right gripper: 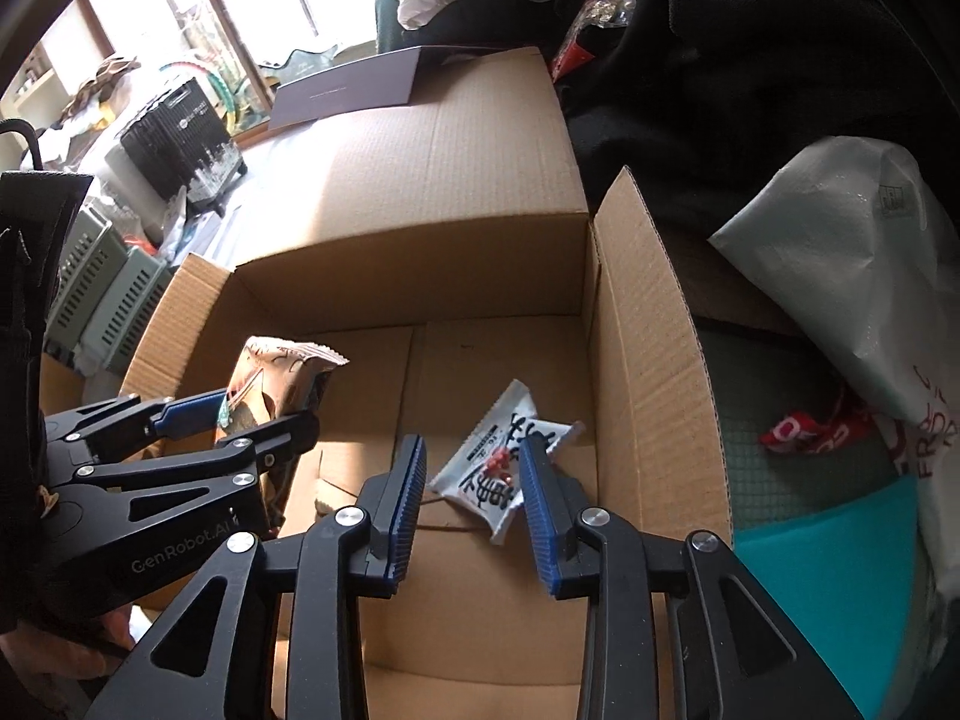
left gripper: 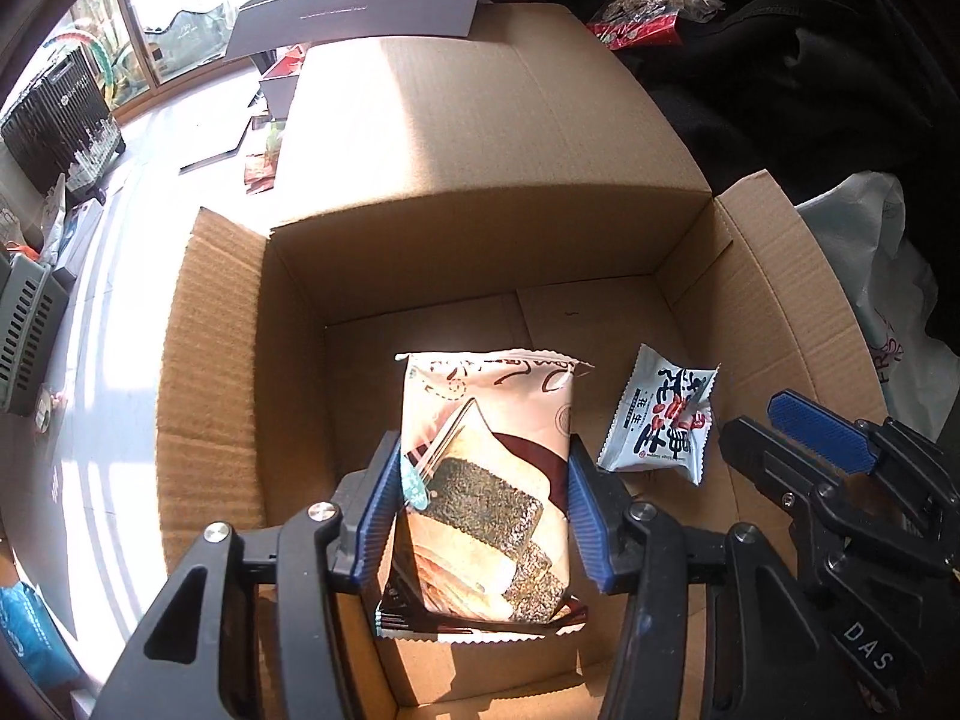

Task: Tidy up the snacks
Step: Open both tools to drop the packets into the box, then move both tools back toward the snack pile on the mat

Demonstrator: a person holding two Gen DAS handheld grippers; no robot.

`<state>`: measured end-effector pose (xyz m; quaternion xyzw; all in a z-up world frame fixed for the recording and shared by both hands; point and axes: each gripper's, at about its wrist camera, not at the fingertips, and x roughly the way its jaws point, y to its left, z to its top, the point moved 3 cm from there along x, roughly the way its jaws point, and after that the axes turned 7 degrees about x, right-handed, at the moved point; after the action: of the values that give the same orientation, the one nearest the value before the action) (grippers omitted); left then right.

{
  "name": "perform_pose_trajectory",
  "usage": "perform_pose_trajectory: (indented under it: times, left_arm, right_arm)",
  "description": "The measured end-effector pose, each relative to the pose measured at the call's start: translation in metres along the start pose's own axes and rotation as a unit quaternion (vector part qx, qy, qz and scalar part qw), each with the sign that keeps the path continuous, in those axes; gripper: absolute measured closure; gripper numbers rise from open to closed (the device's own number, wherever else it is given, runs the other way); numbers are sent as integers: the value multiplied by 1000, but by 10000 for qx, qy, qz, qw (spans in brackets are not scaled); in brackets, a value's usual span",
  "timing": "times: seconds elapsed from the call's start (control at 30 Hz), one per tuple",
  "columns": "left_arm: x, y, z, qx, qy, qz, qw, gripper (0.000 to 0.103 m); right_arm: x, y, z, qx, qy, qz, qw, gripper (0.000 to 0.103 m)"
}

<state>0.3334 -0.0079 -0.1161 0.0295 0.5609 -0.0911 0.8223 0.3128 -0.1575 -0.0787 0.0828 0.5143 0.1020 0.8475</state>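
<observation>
My left gripper [left gripper: 483, 450] is shut on a tall white snack packet printed with a seaweed rice sandwich [left gripper: 486, 480] and holds it upright inside an open cardboard box [left gripper: 210, 390]. The packet also shows in the right wrist view [right gripper: 276, 384]. A small white snack packet with red and black characters [left gripper: 663, 417] lies on the box floor to its right. My right gripper [right gripper: 474, 450] is open and empty just above that small packet [right gripper: 498, 468], its blue pads either side of it. The right gripper also shows in the left wrist view [left gripper: 798, 432].
The box's back flap [left gripper: 480, 120] stands up behind, its right flap [right gripper: 654, 360] folded outward. A white plastic bag [right gripper: 840, 276], a red wrapper [right gripper: 810, 432] and dark clothing [left gripper: 810, 78] lie right of the box. Grey crates [right gripper: 102, 300] and a black suitcase [left gripper: 54, 114] stand left.
</observation>
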Motion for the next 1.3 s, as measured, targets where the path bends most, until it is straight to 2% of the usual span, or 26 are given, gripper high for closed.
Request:
perform_pose_trajectory:
  times: [0.17,0.23,0.27,0.5,0.77,1.0,1.3]
  left_arm:
    - [-9,-4,-2,28,-40,83,10000,51]
    - [-17,-6,-2,36,-81,110,9999,34]
    - [-22,-6,-1,54,-134,147,9998,32]
    - [-68,-12,5,77,-379,197,9991,31]
    - [-124,-20,-4,50,-799,300,9963,31]
    - [-168,-24,-24,-48,-1116,274,9934,31]
    - [-218,-30,-62,-23,-1384,284,9900,31]
  right_arm:
    - [-10,-1,-2,-19,-15,-40,10000,54]
    - [-17,0,-1,-35,-77,-73,9999,46]
    - [-21,0,-1,-33,-120,-78,9999,46]
    - [-59,-1,3,-56,-378,-124,9992,45]
    - [-116,8,2,-197,-863,-125,9960,43]
    - [-165,18,-9,-308,-1223,-123,9919,43]
    - [-213,31,-37,-386,-1408,12,9893,40]
